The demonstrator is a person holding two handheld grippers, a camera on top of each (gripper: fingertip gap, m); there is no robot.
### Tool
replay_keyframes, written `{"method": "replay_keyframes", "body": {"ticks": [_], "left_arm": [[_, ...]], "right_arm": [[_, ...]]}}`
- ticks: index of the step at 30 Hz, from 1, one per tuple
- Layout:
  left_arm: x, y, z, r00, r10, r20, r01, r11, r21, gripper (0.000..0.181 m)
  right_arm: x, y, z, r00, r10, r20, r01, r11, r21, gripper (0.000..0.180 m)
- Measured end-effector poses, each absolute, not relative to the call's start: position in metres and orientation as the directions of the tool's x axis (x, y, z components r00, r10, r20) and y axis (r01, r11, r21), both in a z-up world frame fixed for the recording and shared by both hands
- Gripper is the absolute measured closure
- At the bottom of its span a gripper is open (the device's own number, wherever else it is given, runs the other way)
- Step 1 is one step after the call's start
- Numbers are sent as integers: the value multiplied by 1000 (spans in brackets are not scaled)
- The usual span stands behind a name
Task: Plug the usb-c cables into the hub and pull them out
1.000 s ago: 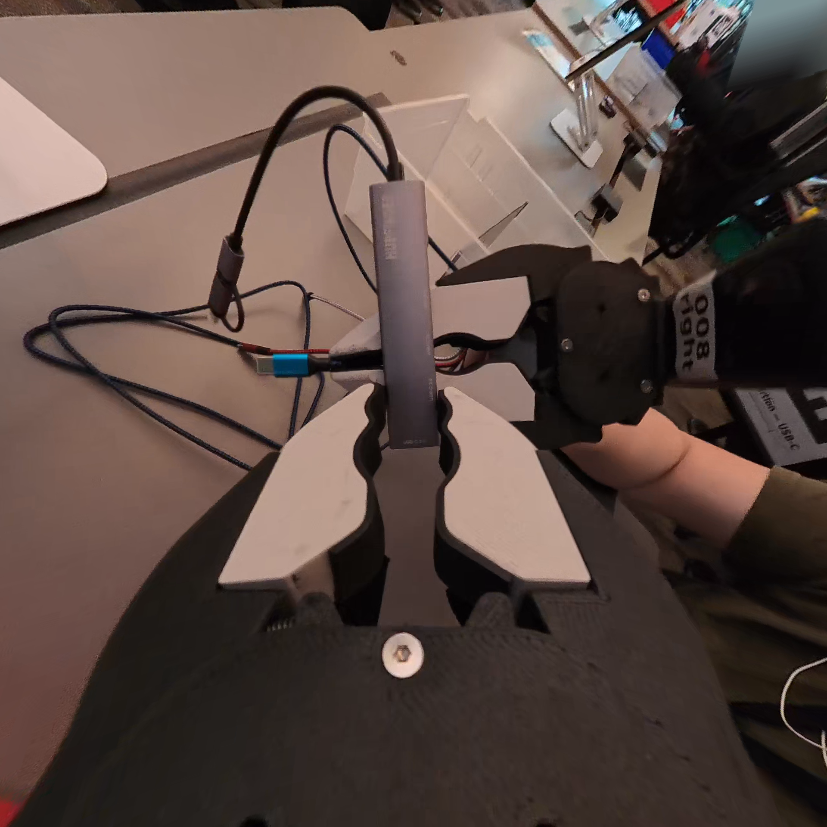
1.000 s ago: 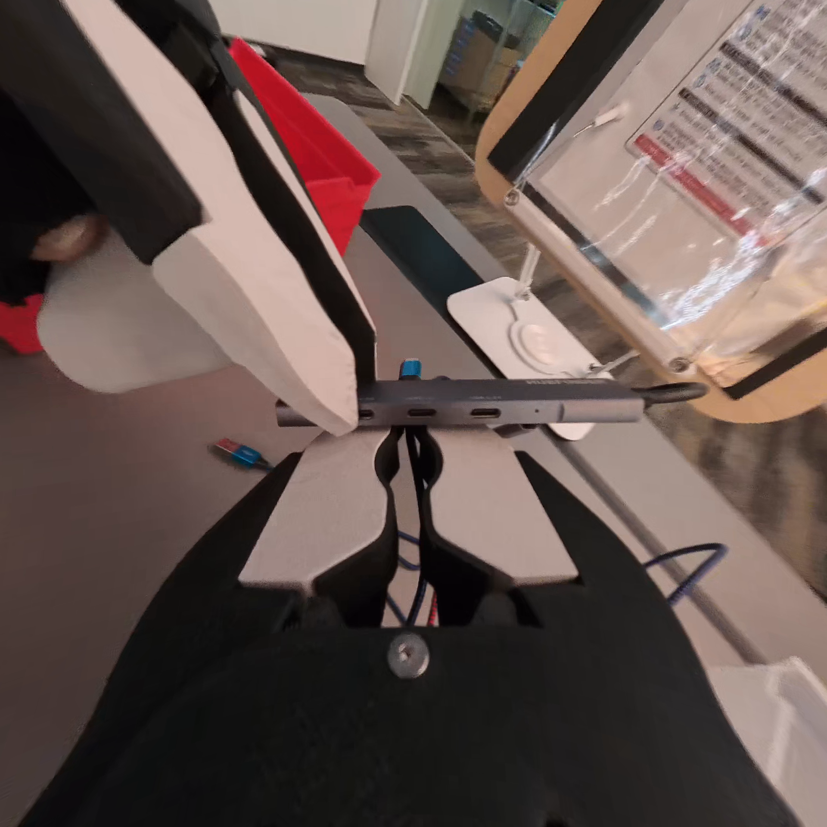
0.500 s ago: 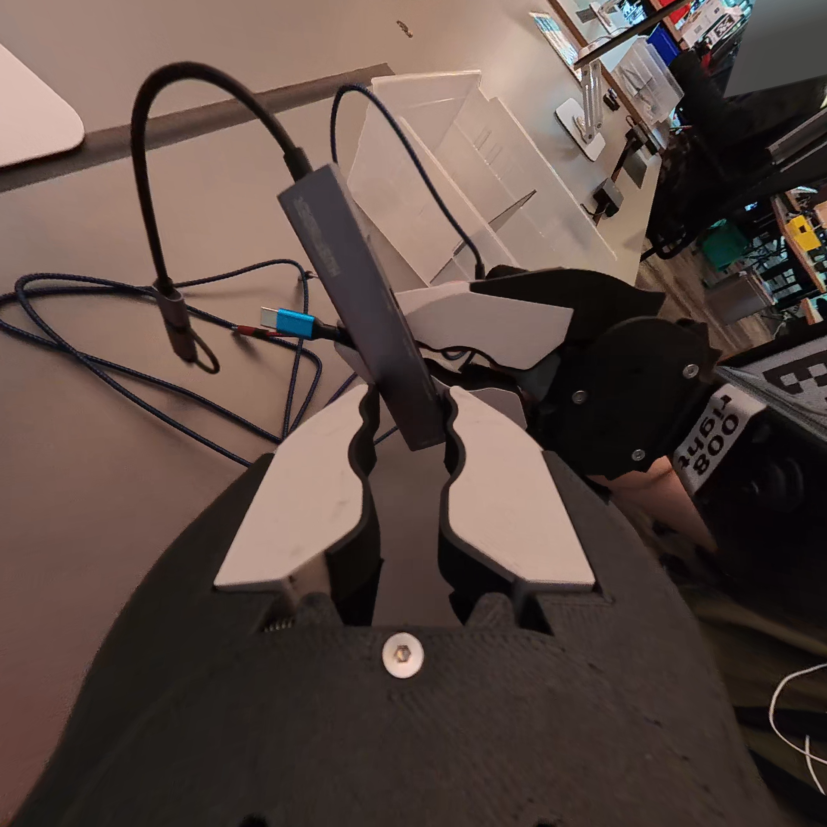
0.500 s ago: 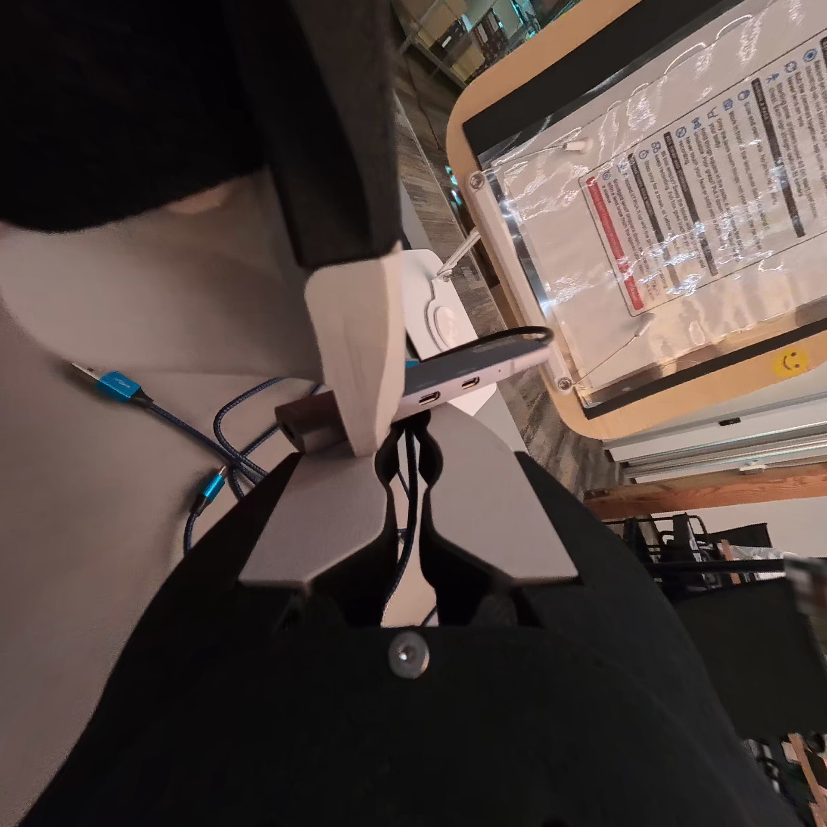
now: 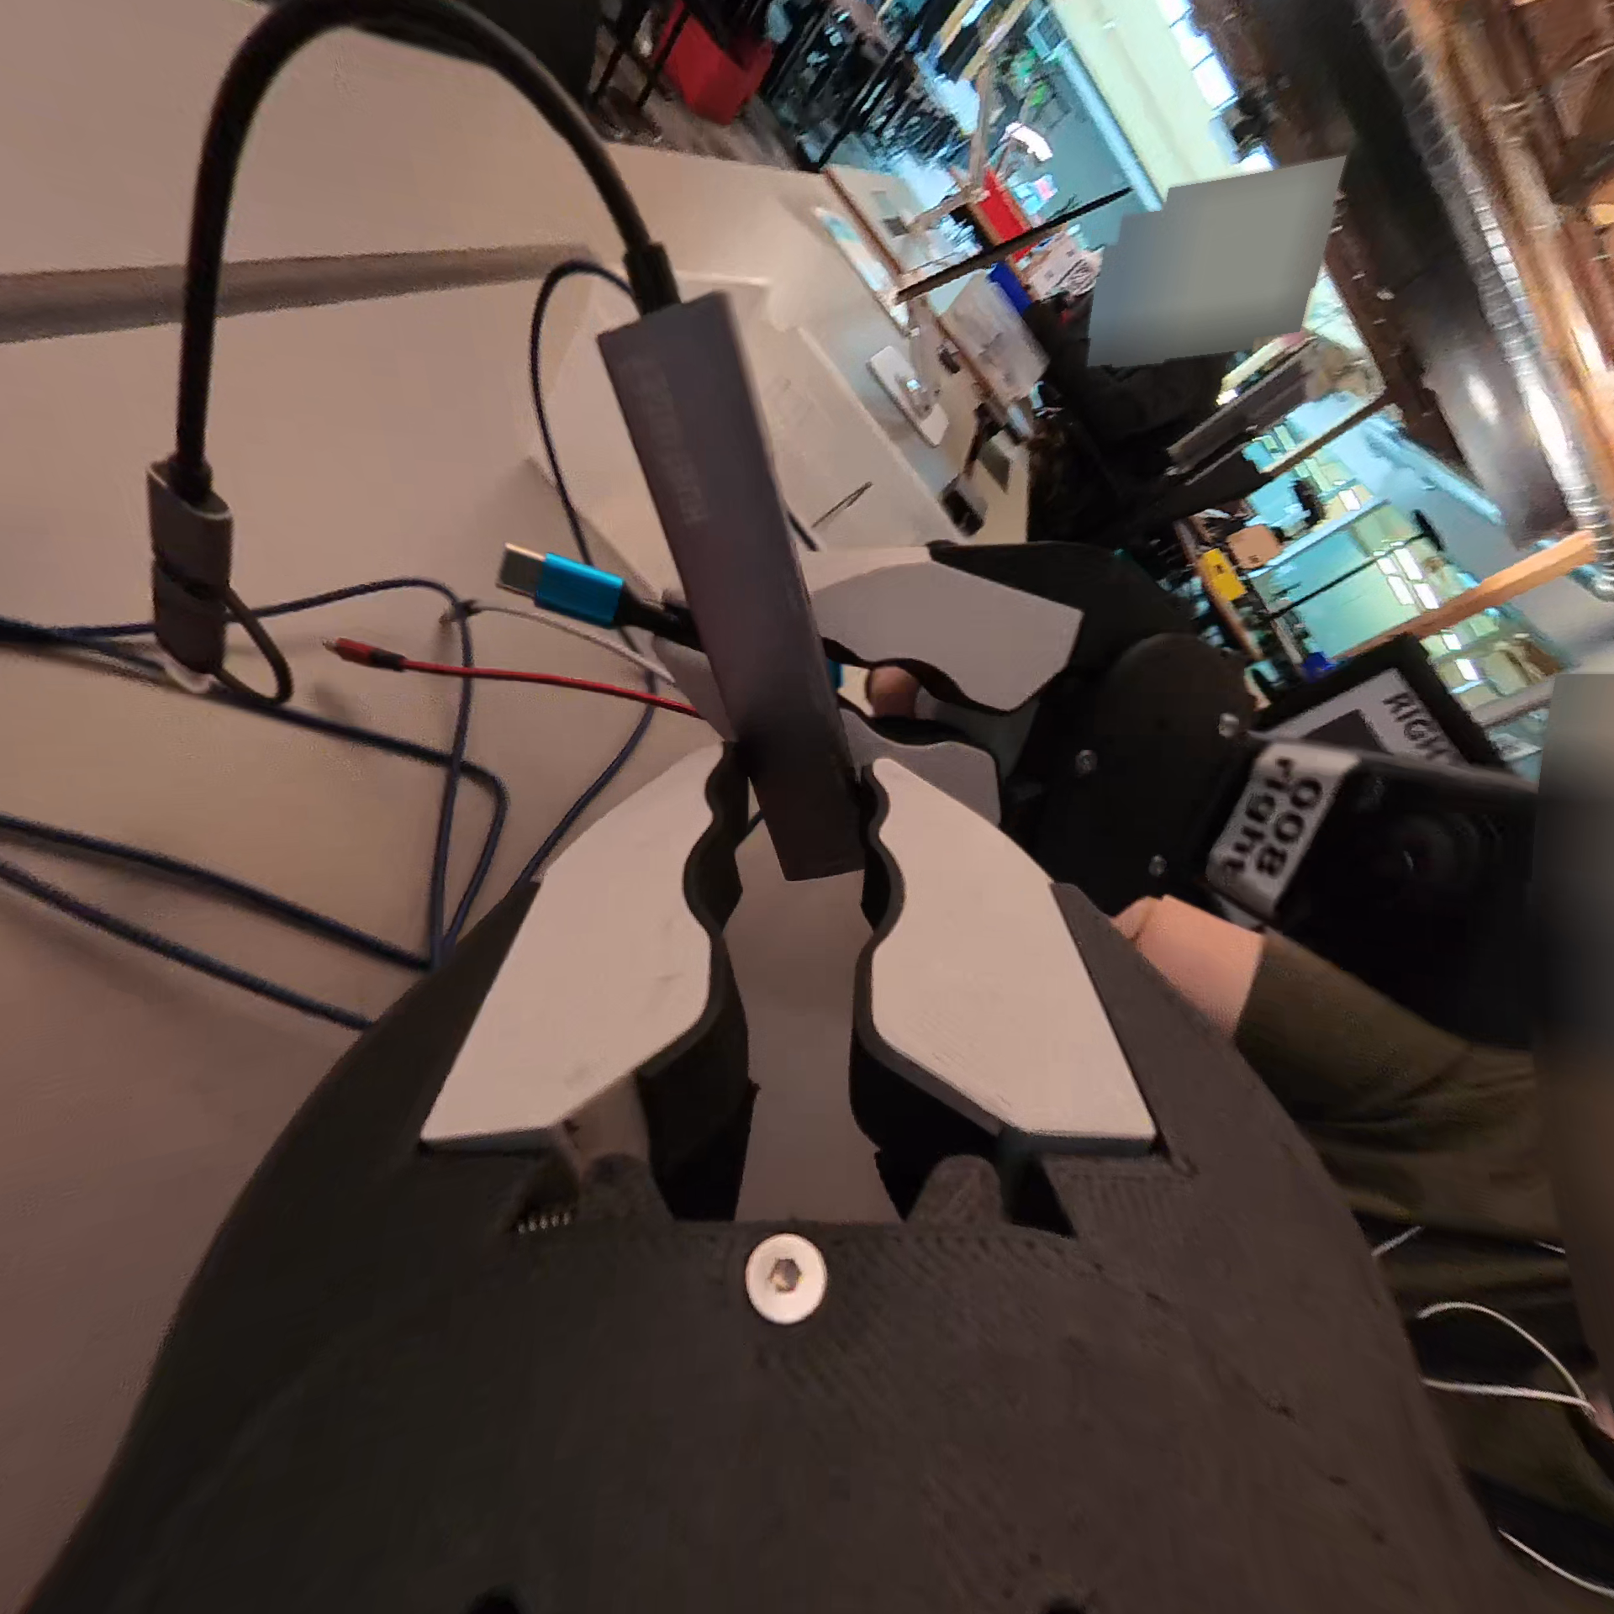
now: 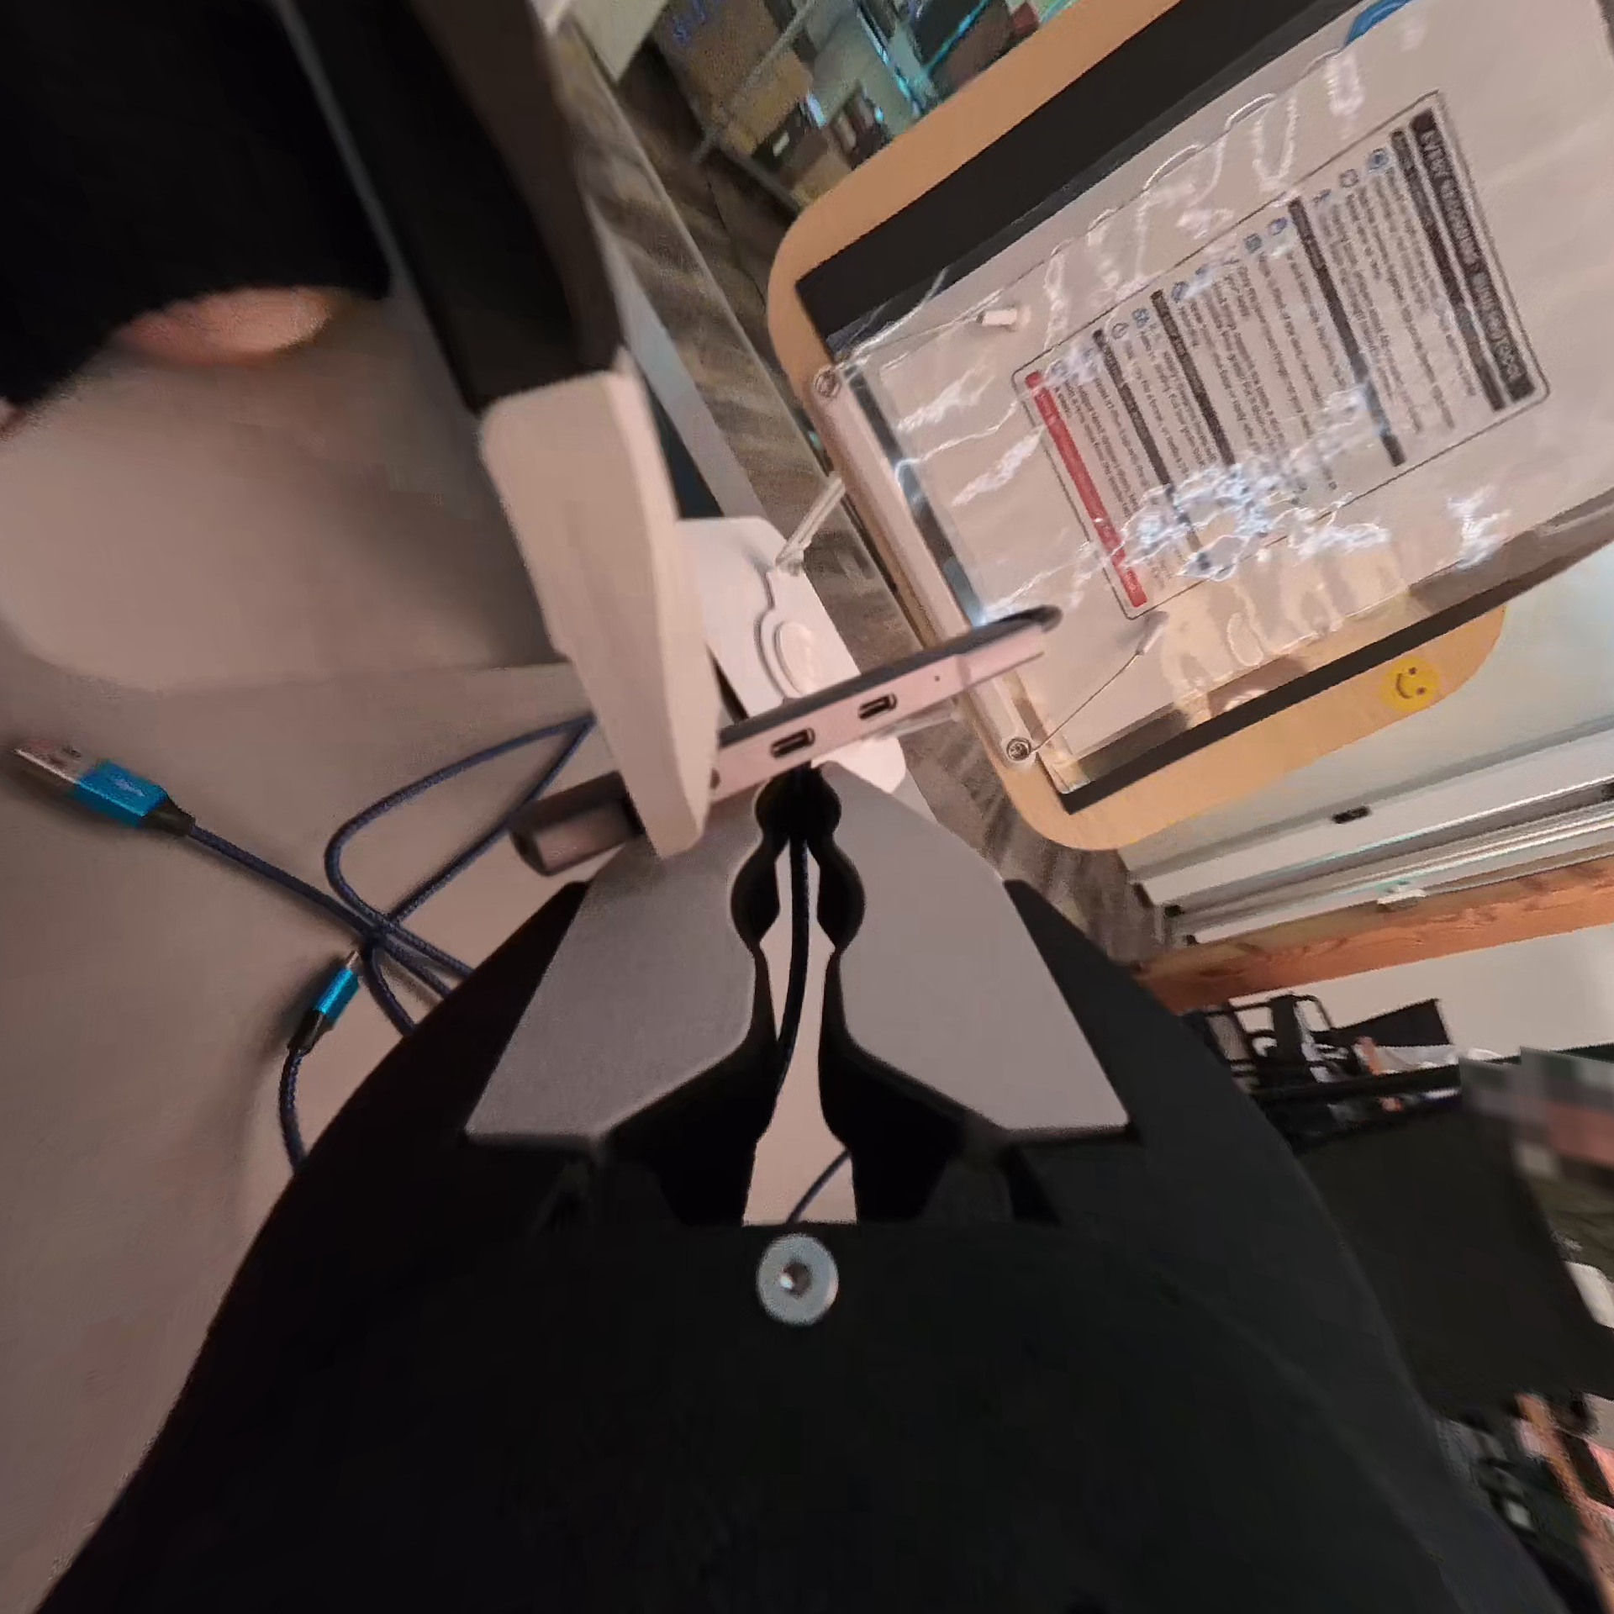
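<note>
L gripper (image 5: 799, 786) clamps slim matte-grey hub (image 5: 725, 559); R gripper (image 6: 796, 790) pinches braided cable (image 6: 793, 943) at it.

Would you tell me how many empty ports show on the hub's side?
2: one port beside the white finger, another nearer the cabled end; that finger may hide more.

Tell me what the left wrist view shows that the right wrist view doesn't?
Only the left view shows the thick black looped cable leaving the hub's far end, a thin red wire and the flat top of the slim grey metal hub. Only the right view shows the hub's oval ports and a laminated printed sheet. Both show the left gripper clamping the hub, the right gripper pinching a dark braided cable, and blue-tipped plugs.
</note>
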State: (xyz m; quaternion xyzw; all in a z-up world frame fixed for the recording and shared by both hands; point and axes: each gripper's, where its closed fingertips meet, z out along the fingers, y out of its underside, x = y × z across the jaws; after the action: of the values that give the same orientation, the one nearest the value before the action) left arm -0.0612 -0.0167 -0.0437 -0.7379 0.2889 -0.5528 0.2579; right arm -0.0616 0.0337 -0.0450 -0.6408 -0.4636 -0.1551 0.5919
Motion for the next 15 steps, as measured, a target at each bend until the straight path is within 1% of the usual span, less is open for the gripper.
{"method": "replay_keyframes", "body": {"ticks": [4, 7, 11, 15], "left_arm": [[-59, -25, -23, 109, -756, 645, -104, -654, -749, 158], [-56, -29, -17, 97, -791, 605, -104, -612, -784, 158], [-47, -40, -18, 77, -815, 574, -154, -579, -801, 157], [-38, -46, -21, 86, -830, 551, -184, -557, -810, 158]], "right_arm": [[-53, 33, -29, 617, 463, 636, 669, 117, -734, 176], [-47, 33, -22, 675, 510, 533, 572, 95, -815, 177], [-36, 38, -16, 710, 486, 509, 533, 100, -840, 177], [-38, 39, -16, 758, 507, 410, 421, 100, -901, 179]]}}
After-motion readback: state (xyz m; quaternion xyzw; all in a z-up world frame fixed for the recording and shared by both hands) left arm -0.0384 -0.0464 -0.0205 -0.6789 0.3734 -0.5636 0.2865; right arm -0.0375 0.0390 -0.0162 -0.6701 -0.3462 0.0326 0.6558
